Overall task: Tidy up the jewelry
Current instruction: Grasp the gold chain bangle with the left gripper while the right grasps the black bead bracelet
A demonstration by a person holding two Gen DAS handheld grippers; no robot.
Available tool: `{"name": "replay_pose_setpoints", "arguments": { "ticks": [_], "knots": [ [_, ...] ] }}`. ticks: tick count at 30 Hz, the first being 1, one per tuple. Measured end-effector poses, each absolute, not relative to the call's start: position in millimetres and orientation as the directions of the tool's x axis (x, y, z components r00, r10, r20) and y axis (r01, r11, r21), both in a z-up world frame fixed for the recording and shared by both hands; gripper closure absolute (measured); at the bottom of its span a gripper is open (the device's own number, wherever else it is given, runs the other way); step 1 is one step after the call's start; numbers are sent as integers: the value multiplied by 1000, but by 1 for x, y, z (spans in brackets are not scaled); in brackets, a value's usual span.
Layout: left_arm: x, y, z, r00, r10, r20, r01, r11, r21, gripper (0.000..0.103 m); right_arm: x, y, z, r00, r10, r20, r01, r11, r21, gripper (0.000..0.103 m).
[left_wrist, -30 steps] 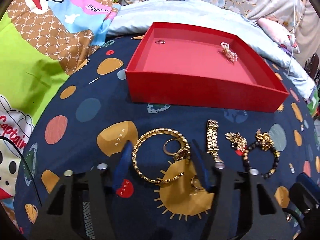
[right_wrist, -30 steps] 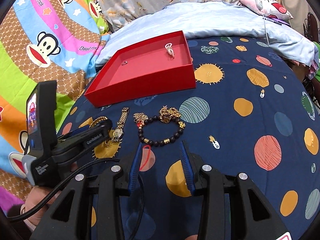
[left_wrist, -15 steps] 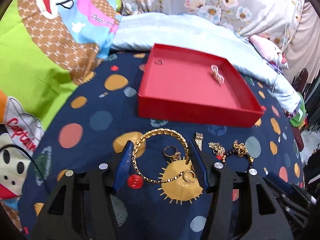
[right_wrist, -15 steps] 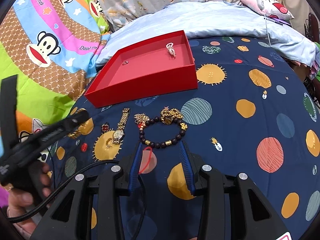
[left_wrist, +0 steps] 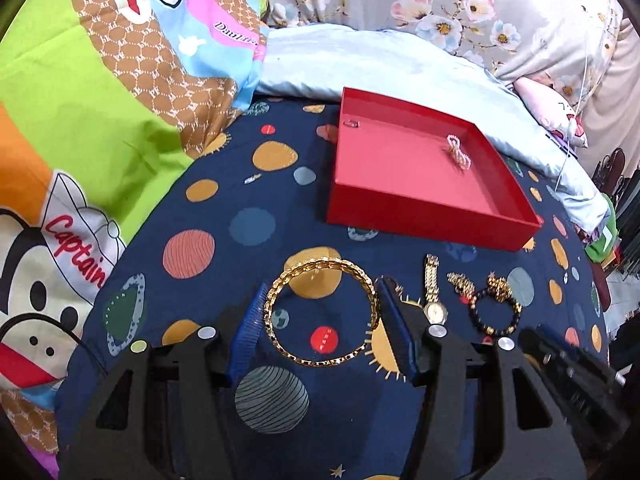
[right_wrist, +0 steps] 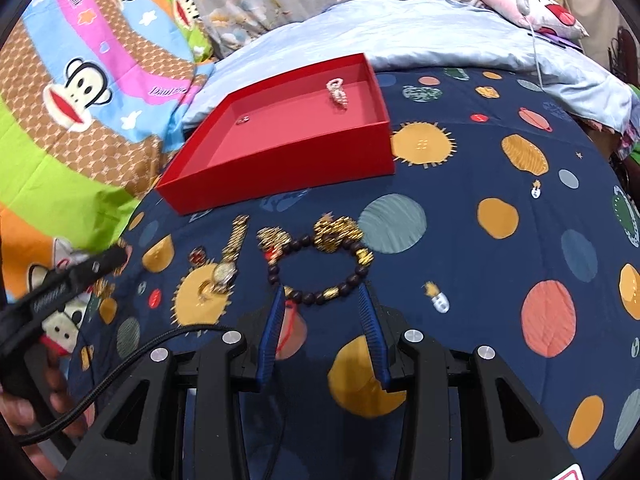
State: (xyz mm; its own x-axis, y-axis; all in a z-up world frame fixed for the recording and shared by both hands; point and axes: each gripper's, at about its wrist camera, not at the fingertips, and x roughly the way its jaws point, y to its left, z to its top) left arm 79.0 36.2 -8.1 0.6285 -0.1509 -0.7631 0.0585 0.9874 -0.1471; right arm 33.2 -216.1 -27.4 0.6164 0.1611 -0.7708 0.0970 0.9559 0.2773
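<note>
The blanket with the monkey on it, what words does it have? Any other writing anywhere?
"Captain": red letters on the monkey blanket, on a white cartoon patch.
White script on the blanket's pink stripe: starts "Dau", the rest too blurred.
Grey lettering on the black tool seen by the right camera: too blurred to read.

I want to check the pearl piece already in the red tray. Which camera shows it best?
The right wrist view: the pearl piece lies sharp and unblocked near the far wall of the red tray. The left wrist view also shows it, by the tray's right wall, but slightly blurred.
</note>
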Motion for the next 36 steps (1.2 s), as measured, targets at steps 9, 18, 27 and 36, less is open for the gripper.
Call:
{"name": "replay_pose_setpoints", "arguments": {
  "ticks": [9,18,27,36],
  "knots": [
    [77,24,-14,616,-160,-771,88,987,-134,48,54,-223,-41,591,145,-793,119,957,264,86],
    [76,19,-15,611,-166,-774,93,986,-138,48,46,-215,-35,608,151,-780,88,963,255,103],
    [67,16,-11,616,-175,-768,102,985,-143,48,39,-219,-36,588,179,-789,99,952,290,98],
    [66,15,-12,612,-171,-772,99,985,-140,48,58,-217,-46,581,168,-796,115,952,284,81]
  ]
}}
